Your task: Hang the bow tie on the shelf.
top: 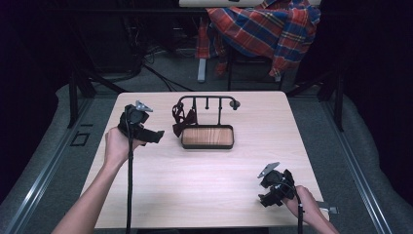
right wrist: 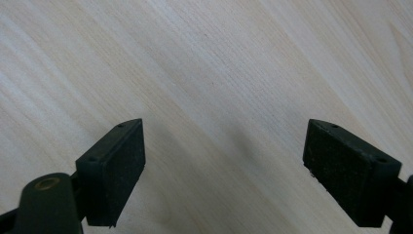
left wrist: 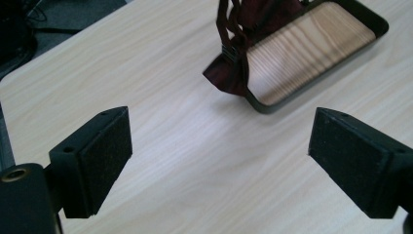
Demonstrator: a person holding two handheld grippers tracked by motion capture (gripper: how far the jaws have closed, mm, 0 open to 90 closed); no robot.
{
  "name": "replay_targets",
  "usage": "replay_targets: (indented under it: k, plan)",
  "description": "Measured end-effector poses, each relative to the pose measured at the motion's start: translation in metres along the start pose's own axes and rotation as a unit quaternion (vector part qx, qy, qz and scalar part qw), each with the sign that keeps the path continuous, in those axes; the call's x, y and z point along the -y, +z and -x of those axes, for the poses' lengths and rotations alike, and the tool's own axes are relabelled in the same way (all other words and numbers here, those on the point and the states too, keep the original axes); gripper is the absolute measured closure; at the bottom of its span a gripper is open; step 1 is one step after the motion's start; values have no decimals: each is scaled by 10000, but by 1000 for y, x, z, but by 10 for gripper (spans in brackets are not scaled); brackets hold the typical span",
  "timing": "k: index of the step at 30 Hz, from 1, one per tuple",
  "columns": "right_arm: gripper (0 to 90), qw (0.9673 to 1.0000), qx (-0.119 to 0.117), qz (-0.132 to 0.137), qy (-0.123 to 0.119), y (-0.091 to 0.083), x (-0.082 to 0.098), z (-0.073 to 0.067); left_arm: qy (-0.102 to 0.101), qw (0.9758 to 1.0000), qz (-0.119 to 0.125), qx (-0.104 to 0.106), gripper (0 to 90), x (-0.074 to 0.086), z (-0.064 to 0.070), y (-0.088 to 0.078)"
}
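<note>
- Hovering near the dark red bow tie (left wrist: 229,73), the left gripper (left wrist: 219,161) is gaping wide, holding nothing.
- Hanging over bare table (right wrist: 204,63), the right gripper (right wrist: 224,170) is gaping wide, empty.

Bare forearms, black left hand-held gripper (top: 156,136), black right hand-held gripper (top: 263,200), grey three-cornered plates, trailing black cables

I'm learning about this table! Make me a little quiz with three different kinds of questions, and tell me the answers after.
1. True or false: the dark red bow tie hangs from the black rack.
2. Which claw is nearer the bow tie: A) left claw B) right claw?
3. Fill in: the rack's tray has a ____ bottom.

Key: 1 true. 2 A. 3 wooden. Both claws are open, with bare table under the right one.
</note>
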State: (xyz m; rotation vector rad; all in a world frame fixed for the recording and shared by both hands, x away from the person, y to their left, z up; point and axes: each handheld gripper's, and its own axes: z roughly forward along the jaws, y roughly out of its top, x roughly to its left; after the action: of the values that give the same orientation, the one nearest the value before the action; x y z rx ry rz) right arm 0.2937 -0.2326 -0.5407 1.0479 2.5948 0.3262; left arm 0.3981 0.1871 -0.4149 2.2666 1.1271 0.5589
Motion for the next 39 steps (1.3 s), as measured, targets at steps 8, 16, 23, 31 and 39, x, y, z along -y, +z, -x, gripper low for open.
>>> replay_targets:
  k: [8, 16, 23, 31, 39]
  plan:
    - [152, 10000, 17, -14, -1, 0, 0, 0, 64, 9997, -201, 138, 55, 27, 11, -8]
    - [152, 10000, 27, -20, -7, 0, 0, -1, 30, 9986, -491, 197, 34, 55, 18, 0]
    - [152, 10000, 33, -38, 4, 1, 0, -2, 17, 9968, -788, 155, 23, 76, 23, 10]
    - [152, 10000, 62, -47, -59, -1, 0, -2, 1, 9945, -1019, 233, 9, 95, 27, 12]
    - [152, 10000, 54, -8, -76, -1, -1, -3, -79, 9945, -973, 384, 6, 110, 23, 14]
